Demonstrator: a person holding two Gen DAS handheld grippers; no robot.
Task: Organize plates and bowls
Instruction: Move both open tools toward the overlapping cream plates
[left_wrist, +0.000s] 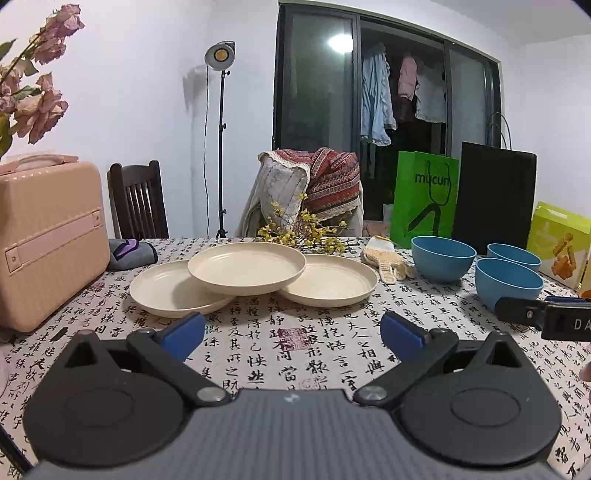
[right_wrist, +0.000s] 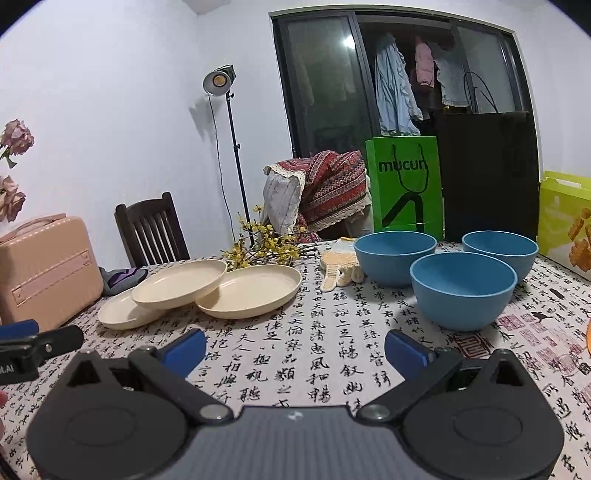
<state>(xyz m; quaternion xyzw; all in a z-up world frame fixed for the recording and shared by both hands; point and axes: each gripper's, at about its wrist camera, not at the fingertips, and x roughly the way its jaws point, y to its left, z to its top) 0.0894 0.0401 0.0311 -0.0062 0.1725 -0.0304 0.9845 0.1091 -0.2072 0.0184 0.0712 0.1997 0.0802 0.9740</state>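
- Cream, matte, shallow round plates: three of them lie in a loose overlapping cluster on the worktop (left_wrist: 258, 354), the middle cream plate (left_wrist: 246, 266) propped tilted on the rims of the left cream plate (left_wrist: 166, 291) and the right cream plate (left_wrist: 332, 278).
- That tilt is your first risk: nudge either lower plate and the top one will likely slide off or clatter down.
- Low, thin rims give little to bite on, so a shallow pinch could slip.
- Smooth blue round bowls with steep walls stand apart on the right: the nearest blue bowl (right_wrist: 463, 290), the left blue bowl (right_wrist: 395, 258) and the far blue bowl (right_wrist: 500, 251), close together but seemingly not touching.
- Your left hand-held gripper (left_wrist: 291, 334) hovers low before the plates, jaws spread wide, holding nothing.
- Your right hand-held gripper (right_wrist: 295, 345) sits before the bowls, likewise spread and empty.
- Calligraphy-printed cloth covers the worktop; dragging a dish may bunch it.
- Close behind lie a knitted cream glove (right_wrist: 340, 269) and a spray of yellow flowering twigs (left_wrist: 299, 232), so reaching past the dishes could snag them.
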